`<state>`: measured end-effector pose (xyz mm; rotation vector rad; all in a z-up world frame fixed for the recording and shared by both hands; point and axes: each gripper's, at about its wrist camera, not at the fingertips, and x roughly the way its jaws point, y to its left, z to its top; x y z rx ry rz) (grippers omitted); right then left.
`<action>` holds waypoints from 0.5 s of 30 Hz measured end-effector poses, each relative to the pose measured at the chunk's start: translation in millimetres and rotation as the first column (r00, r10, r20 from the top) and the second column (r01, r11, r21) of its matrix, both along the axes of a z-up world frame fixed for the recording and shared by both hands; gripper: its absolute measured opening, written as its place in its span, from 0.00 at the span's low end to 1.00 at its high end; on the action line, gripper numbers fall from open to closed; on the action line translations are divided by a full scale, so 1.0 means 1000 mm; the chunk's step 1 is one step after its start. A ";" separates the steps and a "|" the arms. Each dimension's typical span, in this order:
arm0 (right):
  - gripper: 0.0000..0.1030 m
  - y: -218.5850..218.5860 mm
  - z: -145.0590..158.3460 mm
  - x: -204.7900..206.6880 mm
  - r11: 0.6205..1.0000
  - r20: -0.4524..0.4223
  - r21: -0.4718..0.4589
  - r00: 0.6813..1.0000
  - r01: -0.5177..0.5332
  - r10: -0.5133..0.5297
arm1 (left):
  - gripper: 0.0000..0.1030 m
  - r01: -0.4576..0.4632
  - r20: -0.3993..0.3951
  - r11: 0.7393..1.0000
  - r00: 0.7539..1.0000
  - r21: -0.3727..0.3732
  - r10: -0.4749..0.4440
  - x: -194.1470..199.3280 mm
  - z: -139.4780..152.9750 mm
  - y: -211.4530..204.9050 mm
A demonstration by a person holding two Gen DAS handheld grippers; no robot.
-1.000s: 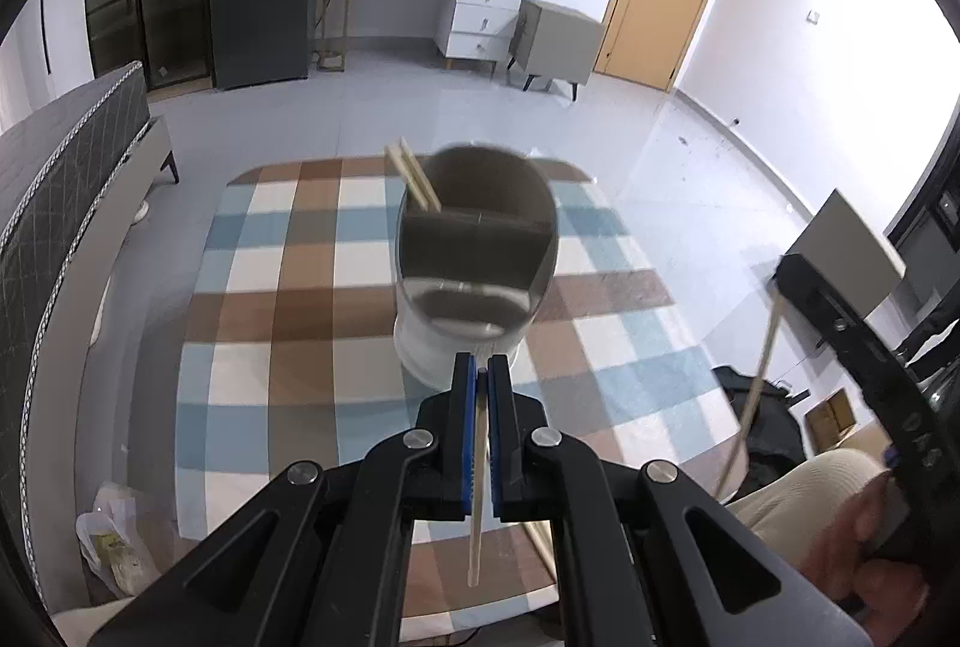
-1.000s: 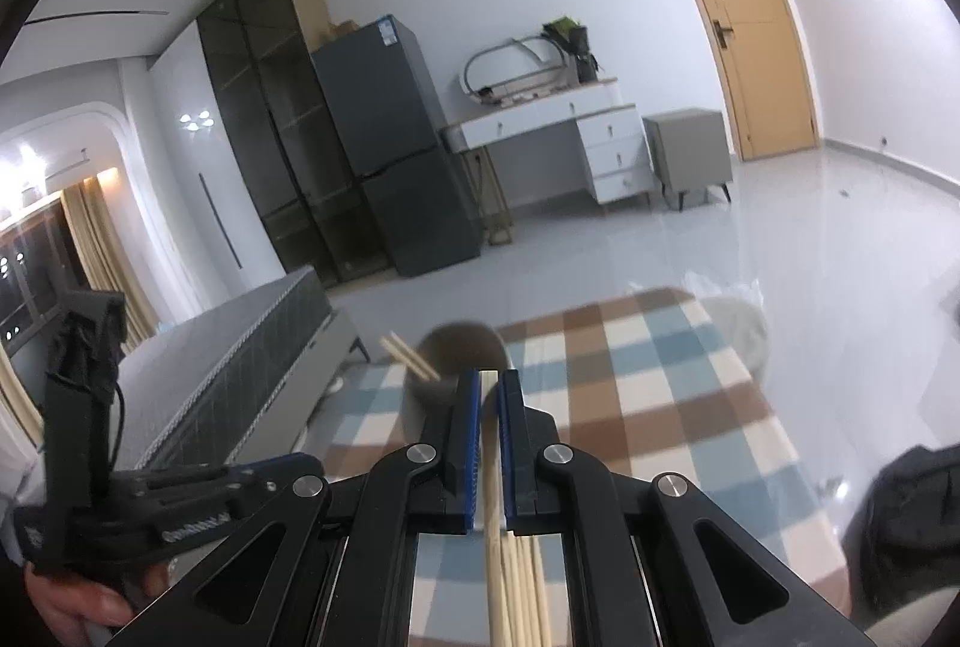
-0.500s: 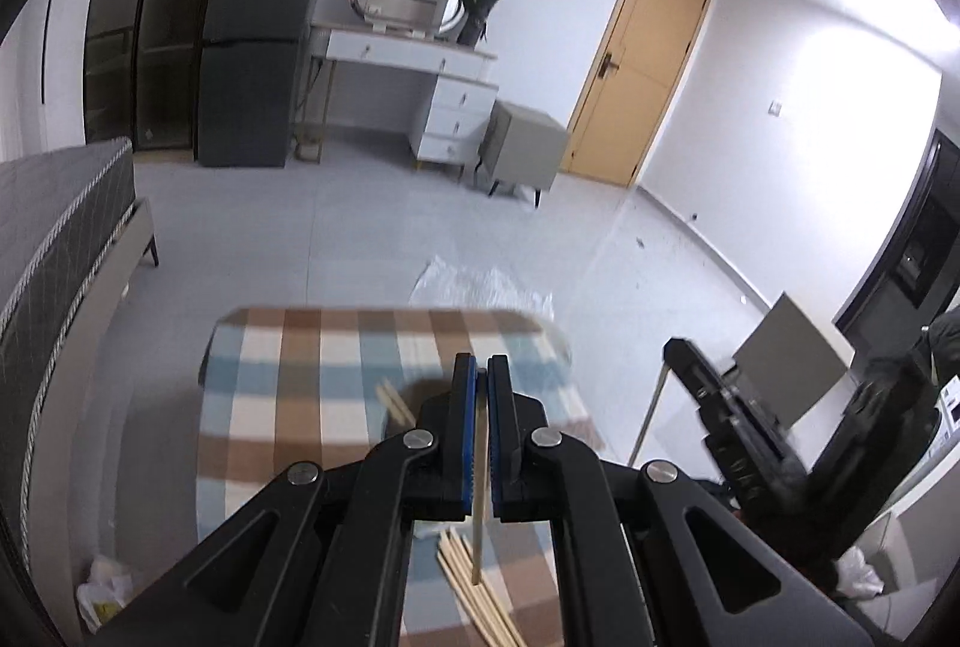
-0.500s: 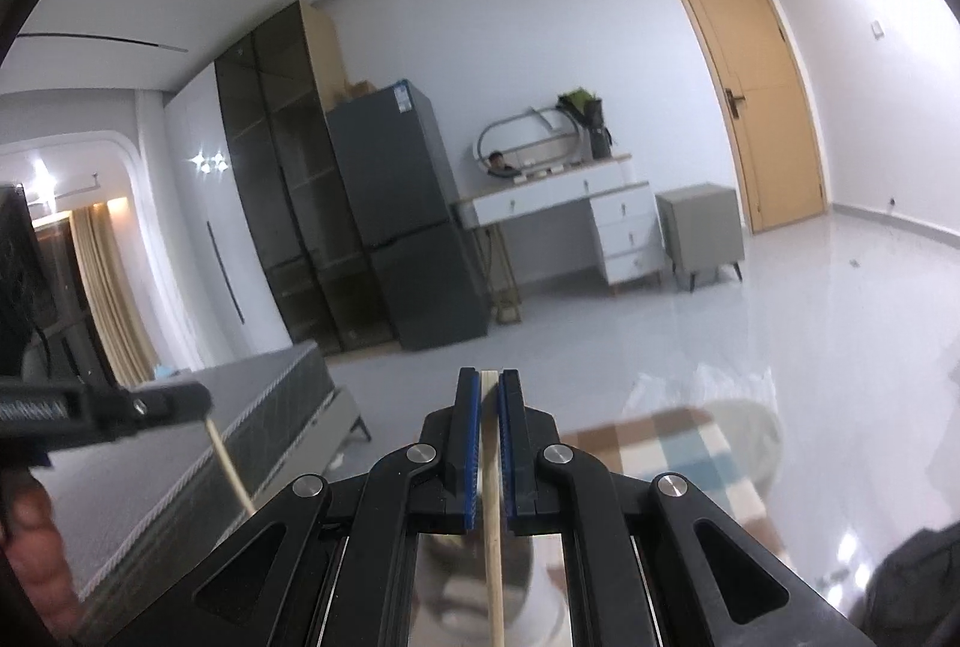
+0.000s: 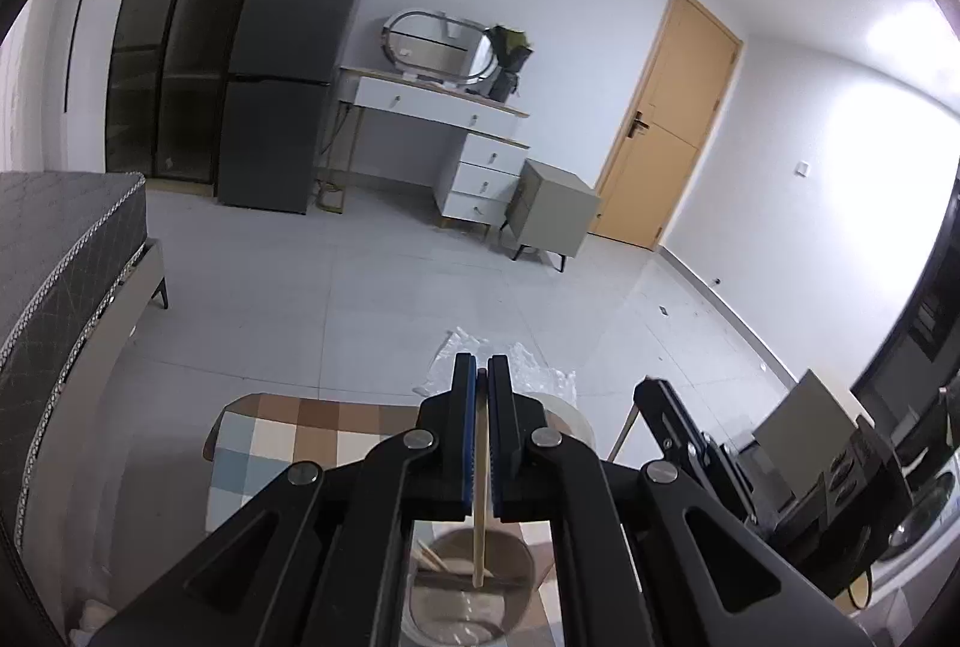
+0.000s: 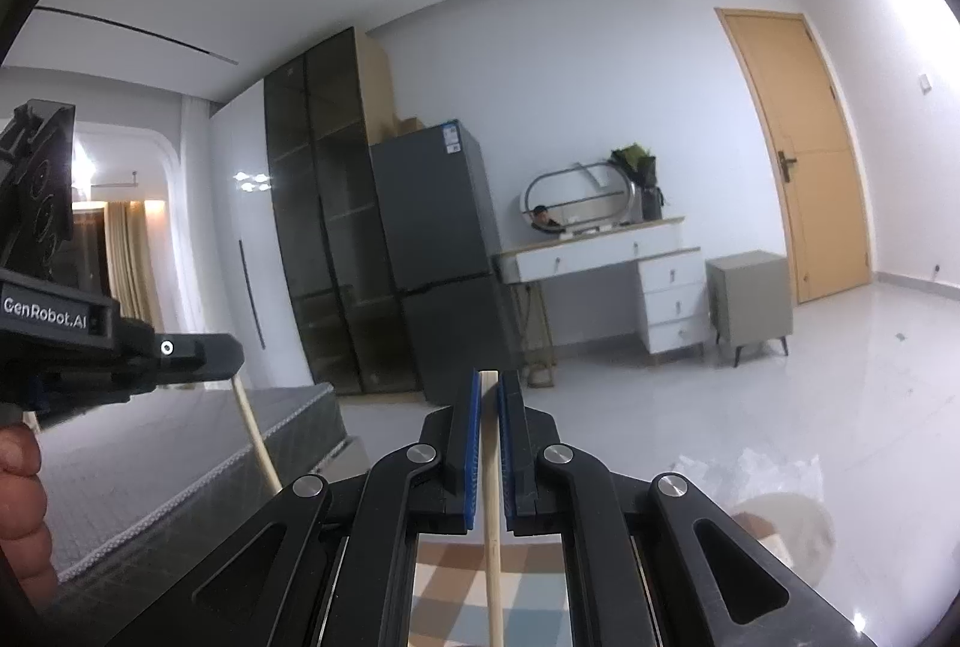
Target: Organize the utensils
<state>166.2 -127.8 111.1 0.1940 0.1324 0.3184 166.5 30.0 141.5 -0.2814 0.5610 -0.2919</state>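
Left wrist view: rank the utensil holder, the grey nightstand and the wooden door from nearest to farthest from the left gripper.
1. Utensil holder, directly below the left gripper, under its chopstick.
2. Grey nightstand, across the floor, right of centre.
3. Wooden door, in the back wall, farther right.

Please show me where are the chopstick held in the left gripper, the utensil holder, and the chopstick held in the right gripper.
left chopstick (image 5: 478,539): left wrist view, lower shaft below the fingers.
utensil holder (image 5: 522,557): left wrist view, right rim.
right chopstick (image 6: 493,575): right wrist view, shaft below the blue pads.
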 end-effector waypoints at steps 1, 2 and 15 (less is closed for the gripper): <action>0.05 0.001 -0.003 0.002 1.000 -0.002 0.002 1.000 -0.006 0.006 | 0.00 -0.001 -0.007 1.000 1.000 -0.006 0.001 0.005 -0.004 0.000; 0.05 0.001 -0.008 0.006 1.000 -0.004 0.000 1.000 -0.008 0.008 | 0.00 -0.002 -0.015 1.000 1.000 -0.012 0.002 0.010 -0.009 0.001; 0.05 0.009 -0.043 0.008 0.991 0.009 -0.103 0.996 -0.090 0.091 | 0.00 0.019 -0.096 0.995 0.995 -0.095 -0.028 0.035 -0.051 0.001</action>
